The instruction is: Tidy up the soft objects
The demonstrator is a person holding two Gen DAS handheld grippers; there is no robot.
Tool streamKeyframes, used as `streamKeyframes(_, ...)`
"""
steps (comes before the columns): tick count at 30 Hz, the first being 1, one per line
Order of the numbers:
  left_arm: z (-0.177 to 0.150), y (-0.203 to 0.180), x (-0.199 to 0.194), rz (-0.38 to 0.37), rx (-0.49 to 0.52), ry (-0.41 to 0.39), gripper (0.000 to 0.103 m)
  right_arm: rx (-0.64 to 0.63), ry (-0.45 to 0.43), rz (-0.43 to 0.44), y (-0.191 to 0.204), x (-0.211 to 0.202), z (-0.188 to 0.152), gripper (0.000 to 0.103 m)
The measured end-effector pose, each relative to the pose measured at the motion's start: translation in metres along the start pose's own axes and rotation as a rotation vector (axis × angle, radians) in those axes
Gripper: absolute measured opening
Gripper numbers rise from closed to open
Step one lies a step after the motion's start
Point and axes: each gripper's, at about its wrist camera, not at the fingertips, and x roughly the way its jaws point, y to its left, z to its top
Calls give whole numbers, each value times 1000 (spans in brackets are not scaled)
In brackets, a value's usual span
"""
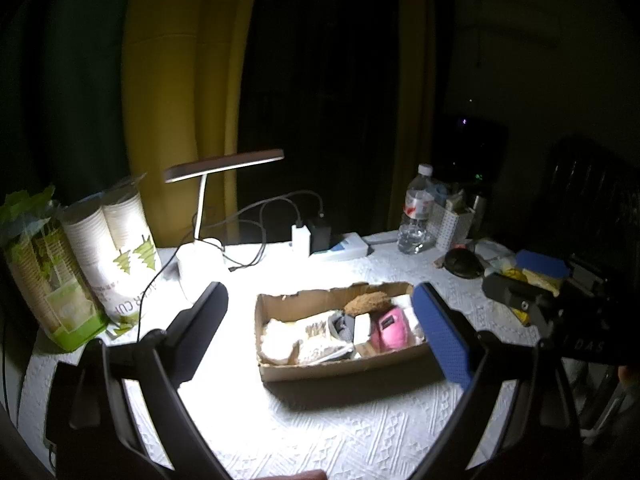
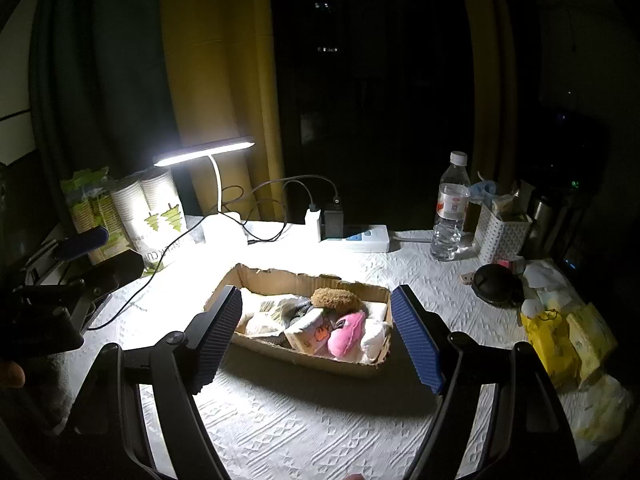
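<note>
A torn cardboard box (image 1: 340, 370) (image 2: 280, 278) sits mid-table under the lamp. It holds several soft things: a pink plush (image 1: 390, 328) (image 2: 346, 334), a brown fuzzy piece (image 1: 366, 302) (image 2: 334, 298), white cloths (image 1: 278, 340) (image 2: 374, 340) and a patterned sock (image 1: 320, 334). My left gripper (image 1: 320, 328) is open and empty, held above the table before the box. My right gripper (image 2: 316, 336) is open and empty, its blue-padded fingers either side of the box. The right gripper also shows at the right edge of the left wrist view (image 1: 528, 300).
A lit desk lamp (image 2: 204, 152), a power strip with chargers (image 2: 352, 236) and cables stand behind the box. Paper cup sleeves (image 1: 116, 240) stand at left. A water bottle (image 2: 452, 208), a white basket (image 2: 500, 232), a black round object (image 2: 496, 284) and yellow packets (image 2: 560, 340) are at right.
</note>
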Motion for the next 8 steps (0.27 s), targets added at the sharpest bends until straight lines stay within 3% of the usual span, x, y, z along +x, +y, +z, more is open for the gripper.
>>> streamKeyframes(8,3,-6,10,-1,14,7,94,5,11,17,-11,10,4,80)
